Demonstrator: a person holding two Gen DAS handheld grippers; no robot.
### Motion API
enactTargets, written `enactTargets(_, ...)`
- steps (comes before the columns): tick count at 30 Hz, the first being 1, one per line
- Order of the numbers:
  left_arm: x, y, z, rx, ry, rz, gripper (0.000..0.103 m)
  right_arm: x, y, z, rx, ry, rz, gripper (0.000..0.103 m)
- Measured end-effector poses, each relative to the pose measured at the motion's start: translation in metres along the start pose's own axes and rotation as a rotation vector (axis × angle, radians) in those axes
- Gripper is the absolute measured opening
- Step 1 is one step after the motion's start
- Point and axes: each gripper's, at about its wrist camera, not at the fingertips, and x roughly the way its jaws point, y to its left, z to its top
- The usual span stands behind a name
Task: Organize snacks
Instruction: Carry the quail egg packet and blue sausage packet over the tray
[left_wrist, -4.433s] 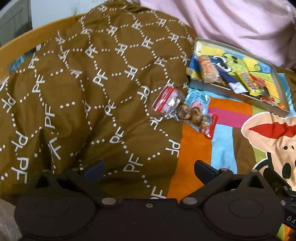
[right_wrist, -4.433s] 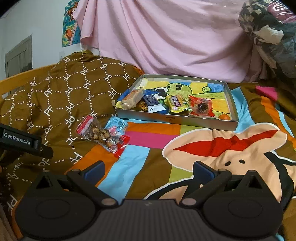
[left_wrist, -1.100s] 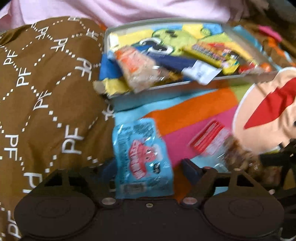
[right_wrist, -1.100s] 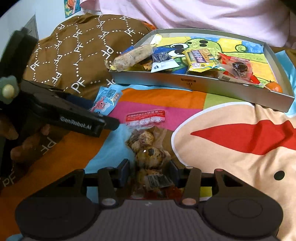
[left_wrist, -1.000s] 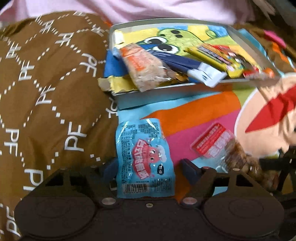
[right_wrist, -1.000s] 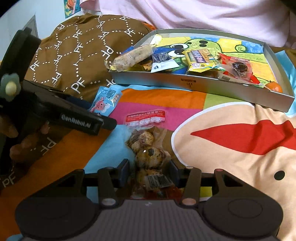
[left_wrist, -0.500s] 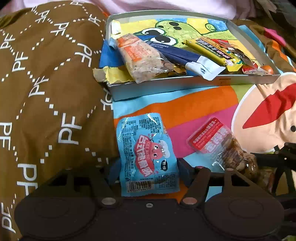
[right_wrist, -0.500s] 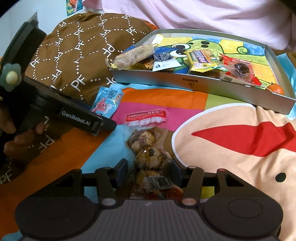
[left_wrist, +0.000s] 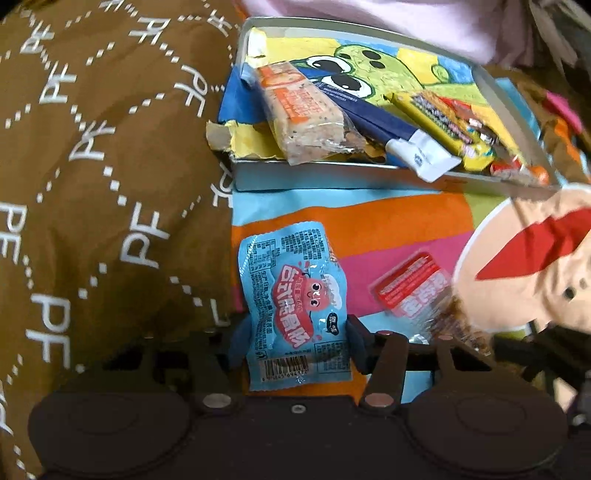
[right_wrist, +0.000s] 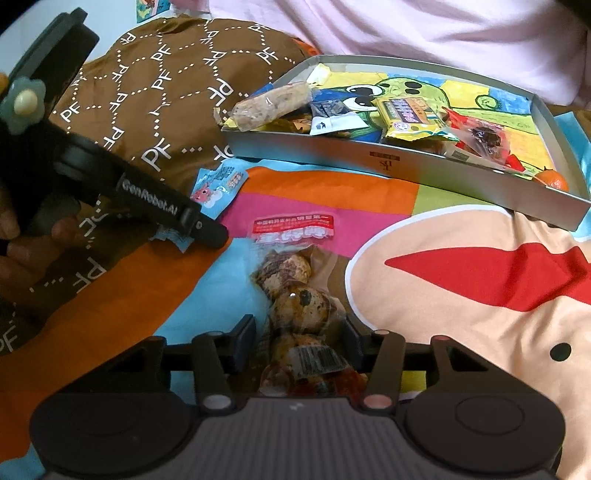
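Closing on the blue packet (left_wrist: 295, 306) lying on the bedspread (left_wrist: 388, 218), your left hand-held gripper (left_wrist: 295, 341) pinches it, while your right hand-held gripper (right_wrist: 297, 341) straddles the egg pack (right_wrist: 295, 295), grip unclear.

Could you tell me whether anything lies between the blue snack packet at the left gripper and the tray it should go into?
Nothing visible does. The blue snack packet sits between the left gripper's jaws, which have just been closing, and only bare striped blanket separates it from the tray.
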Motion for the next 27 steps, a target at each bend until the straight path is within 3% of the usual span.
enactTargets(3, -0.003, 0.001, 0.0, -0.049, 0.009, -0.053, 0.055, -0.002, 0.002, -0.001, -0.002, -0.012, -0.027, 0.048)
enactTargets(7, -0.004, -0.006, -0.003, -0.068, 0.018, -0.11, 0.054, -0.004, 0.018, -0.003, -0.121, -0.038, -0.111, 0.047)
enactTargets(16, -0.015, -0.013, -0.007, -0.107, -0.024, -0.128, 0.054, -0.004, 0.05, -0.01, -0.436, -0.102, -0.317, 0.046)
enactTargets(27, -0.071, -0.035, 0.001, -0.032, -0.254, -0.088, 0.054, -0.032, 0.044, -0.001, -0.402, -0.247, -0.392, 0.047)
